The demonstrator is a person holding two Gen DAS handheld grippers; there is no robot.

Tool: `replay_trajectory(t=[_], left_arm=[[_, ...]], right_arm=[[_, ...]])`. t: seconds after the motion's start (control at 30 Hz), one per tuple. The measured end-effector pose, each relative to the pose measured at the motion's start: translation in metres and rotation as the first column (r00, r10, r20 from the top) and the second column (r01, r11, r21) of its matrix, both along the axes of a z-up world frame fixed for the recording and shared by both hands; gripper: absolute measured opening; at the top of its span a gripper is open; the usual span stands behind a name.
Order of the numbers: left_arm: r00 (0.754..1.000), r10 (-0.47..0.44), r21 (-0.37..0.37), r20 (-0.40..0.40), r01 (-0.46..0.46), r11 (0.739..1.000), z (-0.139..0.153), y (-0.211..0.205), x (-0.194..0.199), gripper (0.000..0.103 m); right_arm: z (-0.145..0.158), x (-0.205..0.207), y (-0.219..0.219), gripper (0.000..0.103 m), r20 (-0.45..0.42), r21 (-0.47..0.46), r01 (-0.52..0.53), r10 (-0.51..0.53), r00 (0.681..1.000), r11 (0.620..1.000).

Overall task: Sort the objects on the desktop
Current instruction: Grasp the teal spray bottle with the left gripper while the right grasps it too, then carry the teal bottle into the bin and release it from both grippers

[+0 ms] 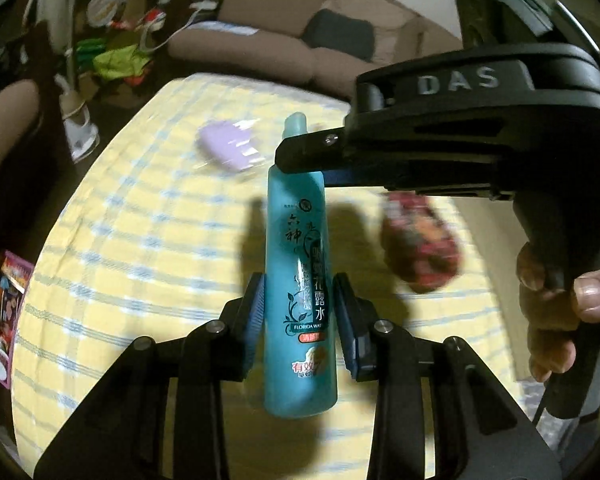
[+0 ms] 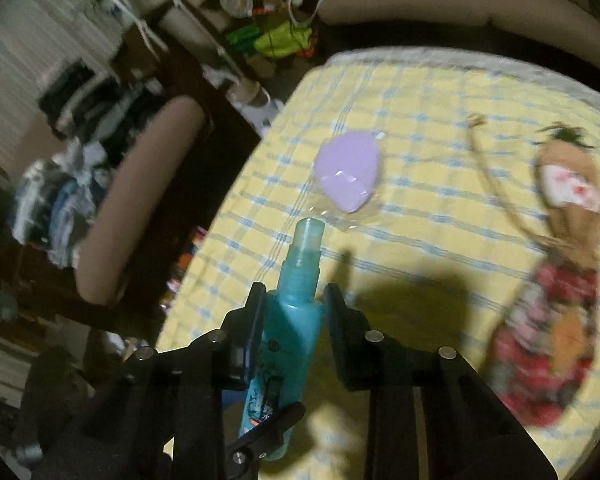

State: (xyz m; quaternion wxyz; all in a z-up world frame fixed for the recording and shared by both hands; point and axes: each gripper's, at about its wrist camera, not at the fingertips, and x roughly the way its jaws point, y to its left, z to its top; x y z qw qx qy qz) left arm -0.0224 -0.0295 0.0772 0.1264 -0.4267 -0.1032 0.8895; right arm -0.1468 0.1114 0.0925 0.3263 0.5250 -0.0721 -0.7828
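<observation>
Beyond the far edge of the desk stands a brown sofa [image 1: 284,52] with a dark cushion [image 1: 338,36] on its seat. Near the desk's far left corner, bright green bags [image 2: 284,40] lie in a pile of clutter on the floor. Beside the left edge is a brown padded chair [image 2: 140,200], and folded clothes [image 2: 56,208] lie behind it.
</observation>
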Motion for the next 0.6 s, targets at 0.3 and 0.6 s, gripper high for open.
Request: replay_trajectory(t=[0.3,0.6], left_arm=[[0.973,-0.227,0.084,-0.046,0.23,0.97,0.08,0.17,0.007,0.033],[0.911,-0.412,0.174,0.028,0.401,0.899,0.08,0.381,-0.037,0.034]], right_arm=[[0.083,0.029,0.181,0.027,-0.1,-0.036,0.138,-0.141,0.985,0.99],[0.1,0.015,0.387,0.025,-0.107,0.032,0.323,-0.318,0.942,0.946]])
